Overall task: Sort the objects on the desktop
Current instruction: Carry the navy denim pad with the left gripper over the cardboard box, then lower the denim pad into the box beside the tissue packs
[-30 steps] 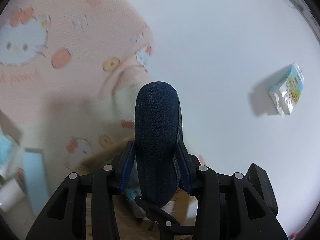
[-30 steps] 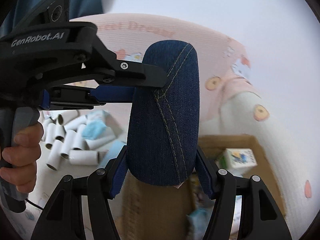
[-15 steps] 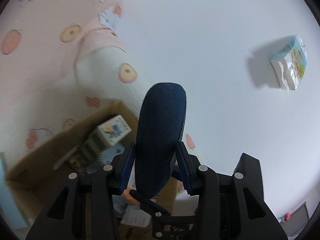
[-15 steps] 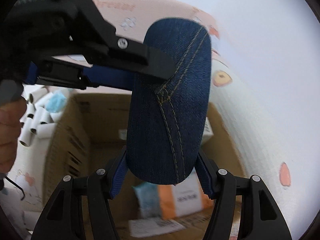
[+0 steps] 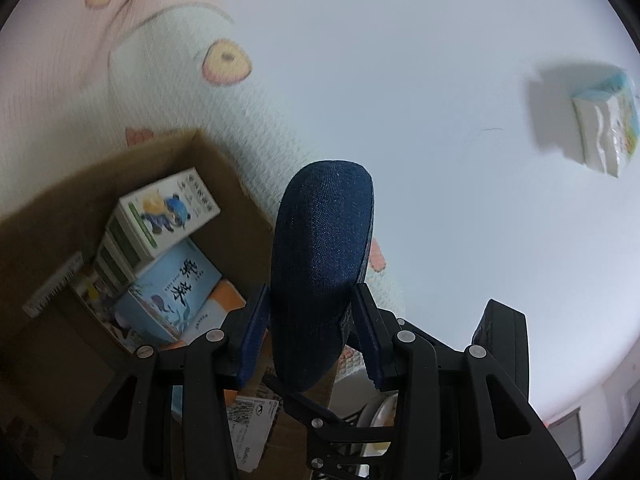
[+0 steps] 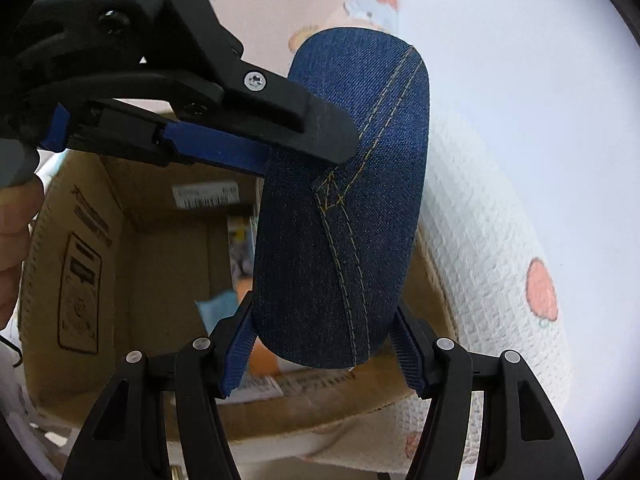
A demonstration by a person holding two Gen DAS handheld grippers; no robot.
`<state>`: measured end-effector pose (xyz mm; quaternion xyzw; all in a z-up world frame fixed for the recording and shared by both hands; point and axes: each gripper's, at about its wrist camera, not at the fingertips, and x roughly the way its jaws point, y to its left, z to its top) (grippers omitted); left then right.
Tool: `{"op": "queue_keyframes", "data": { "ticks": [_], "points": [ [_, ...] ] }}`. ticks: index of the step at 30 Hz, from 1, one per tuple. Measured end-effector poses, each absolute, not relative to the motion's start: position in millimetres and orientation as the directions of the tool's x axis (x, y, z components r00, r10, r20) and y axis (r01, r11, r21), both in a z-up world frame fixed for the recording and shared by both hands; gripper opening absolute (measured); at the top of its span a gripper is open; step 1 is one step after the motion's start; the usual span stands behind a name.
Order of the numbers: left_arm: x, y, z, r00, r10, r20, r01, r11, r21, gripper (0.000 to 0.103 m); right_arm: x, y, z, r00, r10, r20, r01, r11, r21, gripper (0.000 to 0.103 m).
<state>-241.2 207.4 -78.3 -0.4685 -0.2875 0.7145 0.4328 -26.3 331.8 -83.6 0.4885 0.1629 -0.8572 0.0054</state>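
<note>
Both grippers are clamped on one denim case point(image 6: 340, 208), held in the air over the open cardboard box point(image 6: 80, 248). The right gripper point(image 6: 320, 344) grips the case's near end across its width. The left gripper point(image 5: 310, 332) grips it partway along, one finger point(image 6: 280, 120) lying across the top face in the right wrist view. Both sets of fingers are clenched on the case, blue pads pressed to the fabric on either side.

Step in hand, as a judgement: carry-and-place, case being brought into the box. Not yet inside; its underside looks above the rim.

Box already holds several items: a carton with a cartoon bear point(image 5: 168, 208) standing against the far wall, and a light blue pack with dark characters point(image 5: 172, 292) below it. Free floor space looks to be on the side nearer the printed wall.

Next move calls for lowering the case past the rim, clear of the cartons, then releasing both grips once it rests on something.

A small tissue pack point(image 5: 604, 128) sits well apart on the white worktop point(image 5: 420, 80), probably still to be sorted.
</note>
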Motion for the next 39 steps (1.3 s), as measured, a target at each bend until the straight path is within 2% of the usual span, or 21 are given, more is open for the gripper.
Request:
{"op": "queue_keyframes", "data": {
  "ticks": [7,18,24,31,36,39],
  "points": [
    [-259,217,-124,-0.123,0.912,-0.391,-0.172,-0.408,-0.897,0.046,-44,348,-100,-0.392,0.156,-0.906,0.200,-0.948,-0.249,0.061],
    [-264,225,-160,-0.064,0.922,-0.382,-0.074,-0.386,-0.919,0.046,-62,350,-124,-0.250,0.204,-0.947,0.240,-0.934,-0.265,0.061],
    [-264,228,-178,-0.050,0.905,-0.423,-0.024,-0.424,-0.905,0.046,-68,346,-137,-0.205,0.217,-0.955,0.253,-0.930,-0.266,0.061],
    [-263,228,-193,-0.049,0.909,-0.414,0.021,-0.413,-0.910,0.046,-73,338,-149,-0.205,0.288,-0.936,0.300,-0.891,-0.340,0.061],
    [-264,229,-200,-0.053,0.912,-0.407,0.059,-0.404,-0.913,0.046,-75,329,-156,-0.240,0.395,-0.887,0.353,-0.815,-0.459,0.061],
    [-263,235,-208,-0.039,0.900,-0.434,0.081,-0.430,-0.899,0.044,-78,333,-156,-0.264,0.439,-0.859,0.340,-0.791,-0.509,0.061]
  ]
}}
